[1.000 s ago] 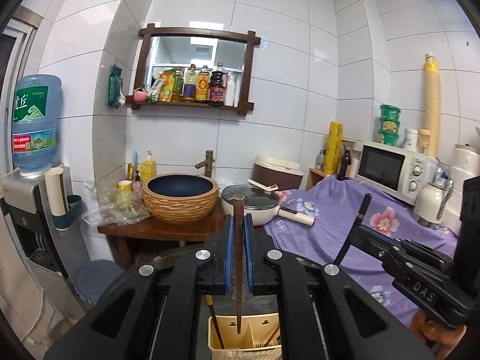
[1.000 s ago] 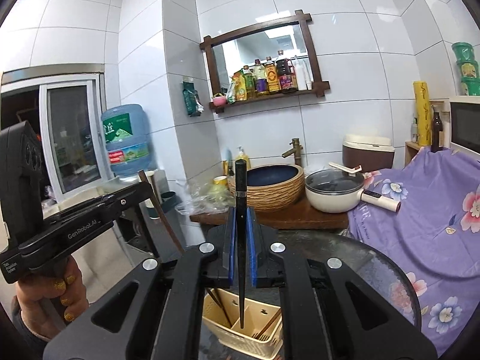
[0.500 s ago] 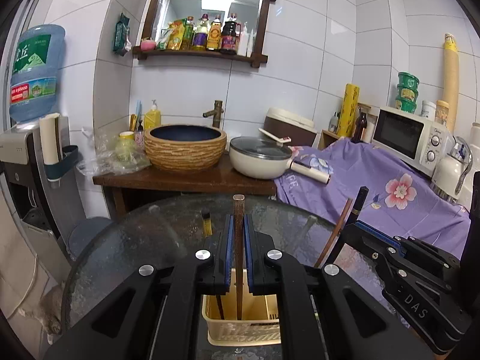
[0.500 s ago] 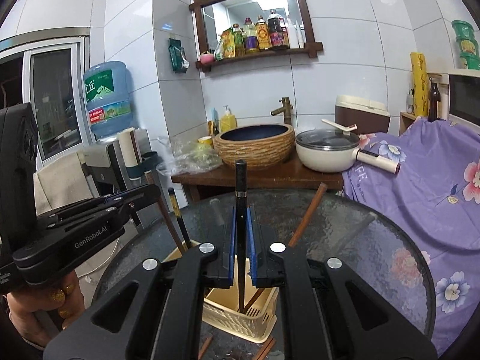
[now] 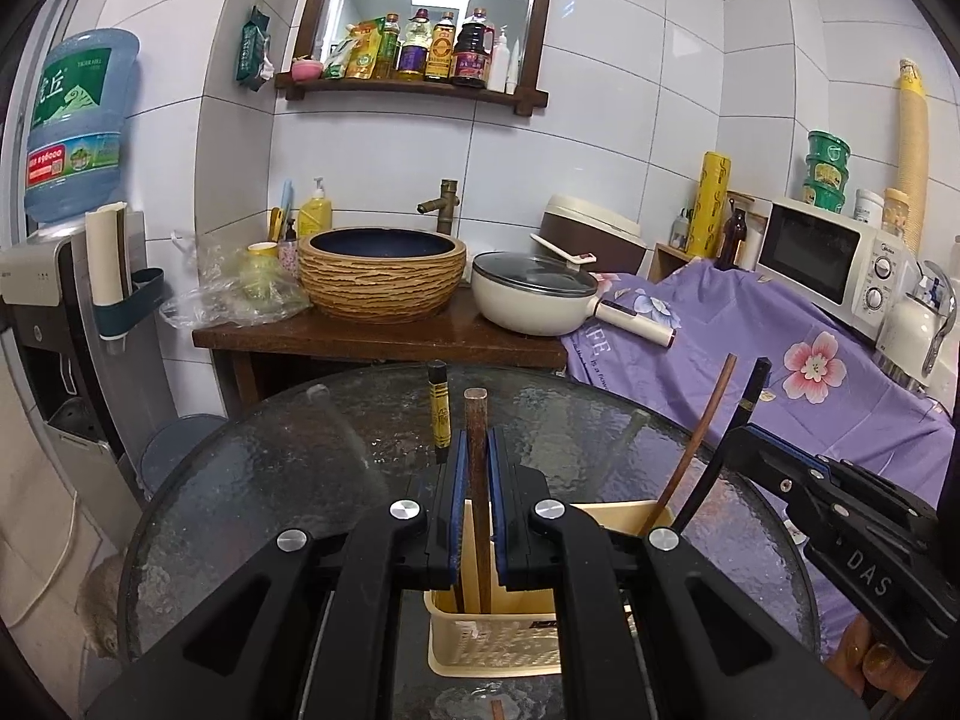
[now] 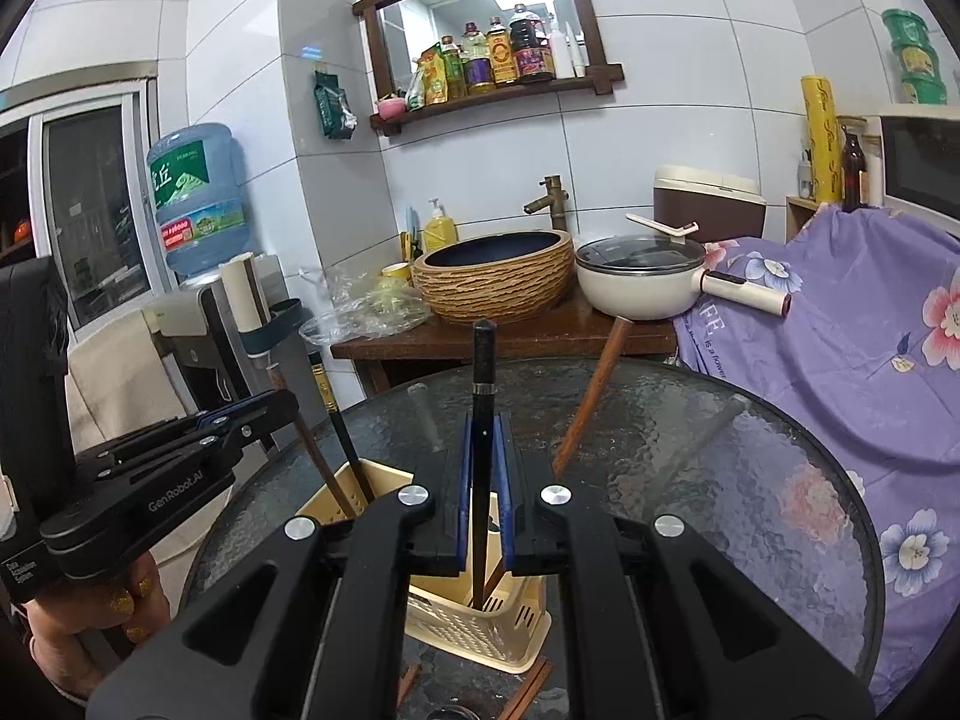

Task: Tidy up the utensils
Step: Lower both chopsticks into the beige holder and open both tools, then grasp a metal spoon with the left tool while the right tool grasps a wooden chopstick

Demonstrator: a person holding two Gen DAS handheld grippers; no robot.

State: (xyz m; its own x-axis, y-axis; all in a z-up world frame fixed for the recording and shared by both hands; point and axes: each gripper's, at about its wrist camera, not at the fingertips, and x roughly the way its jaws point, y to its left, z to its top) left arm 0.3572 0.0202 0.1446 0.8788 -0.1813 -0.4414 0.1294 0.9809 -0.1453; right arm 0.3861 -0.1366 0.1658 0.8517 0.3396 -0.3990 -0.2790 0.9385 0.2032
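A cream slotted utensil basket stands on a round glass table. My left gripper is shut on a brown chopstick, held upright with its lower end inside the basket. My right gripper is shut on a black chopstick, also upright with its tip in the basket. A black chopstick with a gold band and a brown chopstick lean in the basket. The right gripper also shows in the left wrist view.
Loose brown chopsticks lie on the glass in front of the basket. Behind the table stand a wooden stand with a woven basin and a cream pan. A purple flowered cloth and a microwave are at the right, a water dispenser at the left.
Both grippers have come down with their chopsticks, whose tips now sit deeper in the basket. The views have tilted down toward the table.
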